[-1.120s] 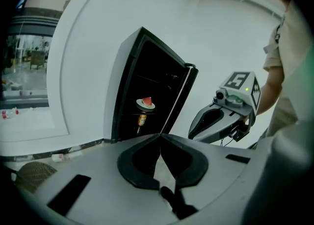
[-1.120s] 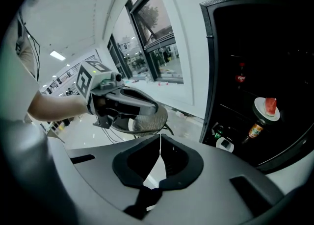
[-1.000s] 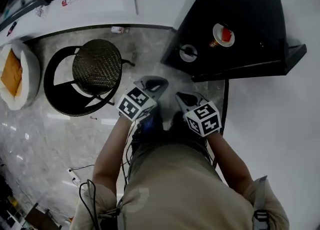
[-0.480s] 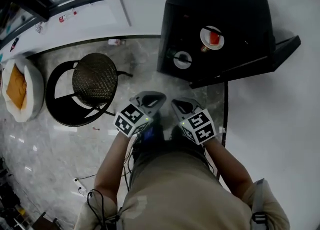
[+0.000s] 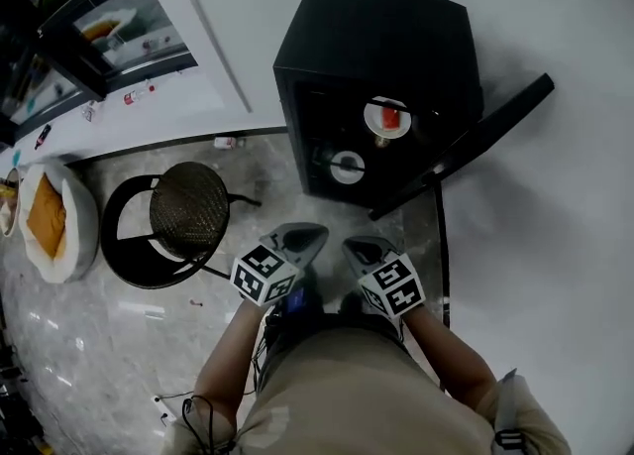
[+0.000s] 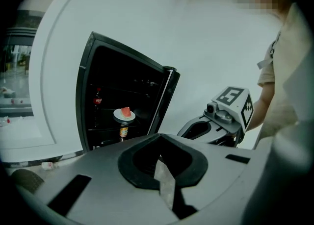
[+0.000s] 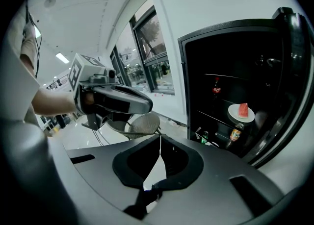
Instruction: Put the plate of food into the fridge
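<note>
- One plate [image 7: 241, 113] carrying one red slice [image 7: 243, 108] sits inside the open fridge [image 5: 376, 56], ahead of both jaws and well apart from them.
- Probably stiff, breakable, slick, with the slice loose. Pinch the rim, keep level.
- Two bottles: lower bottle [image 7: 236, 133] just under the plate, upper bottle [image 7: 216, 86] above.
- Left gripper [image 5: 305, 236], right gripper [image 5: 360, 246]: jaws pressed together, empty.

Floor [image 5: 282, 168] ahead of left gripper [image 5: 315, 235] and right gripper [image 5: 352, 245] bare up to fridge [image 5: 376, 37] opening. Open door [image 5: 475, 136] juts ahead-right. Wicker chair [image 5: 188, 207] stands left. Plate [image 5: 384, 118], bottle [image 7: 216, 87] occupy shelves.
</note>
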